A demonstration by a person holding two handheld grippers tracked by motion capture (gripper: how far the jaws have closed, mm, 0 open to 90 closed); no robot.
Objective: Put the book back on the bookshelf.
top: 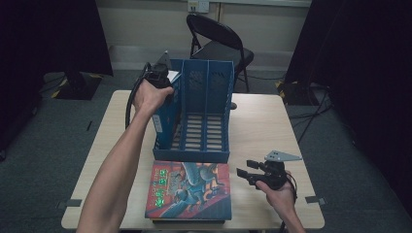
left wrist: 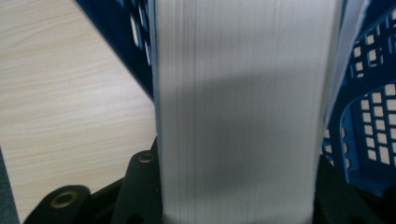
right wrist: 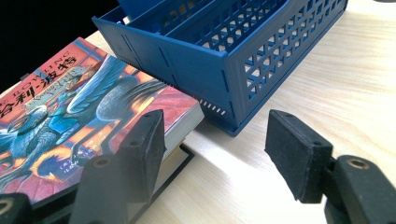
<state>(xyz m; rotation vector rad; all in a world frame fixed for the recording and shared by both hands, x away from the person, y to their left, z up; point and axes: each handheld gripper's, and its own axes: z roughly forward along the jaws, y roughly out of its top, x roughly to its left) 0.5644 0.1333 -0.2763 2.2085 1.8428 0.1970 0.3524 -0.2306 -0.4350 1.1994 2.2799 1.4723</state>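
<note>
- So the left gripper (top: 158, 77) is up at the far left corner of the blue plastic file rack with three slots (top: 204, 111), sitting on the light wooden table (top: 262, 126).
- It's clamped on a thick book with a blue cover and white page edges (left wrist: 243, 116). In the left gripper view the block of pages runs right up between the two black jaws, which press on it from both sides.
- From the high view, that book (top: 164, 119) stands upright in the rack's leftmost slot, against the left wall. How far down it sits, I can't tell, the hand covers the top.
- The other two slots of the rack show their slatted bottoms.
- Right gripper (top: 248, 171) is at the near right part of the table, well apart from the rack. Its jaws stand apart with nothing between them, just bare table in the gap in the right gripper view.
- Just left of that gripper lies a colourful hardcover book with a winged creature and Chinese lettering on the cover (top: 189, 190), flat, right in front of the rack's near edge. It rests on top of another dark-edged book (right wrist: 175, 161) peeking out underneath.
- A black folding chair (top: 218, 43) stands past the far side of the table.
</note>
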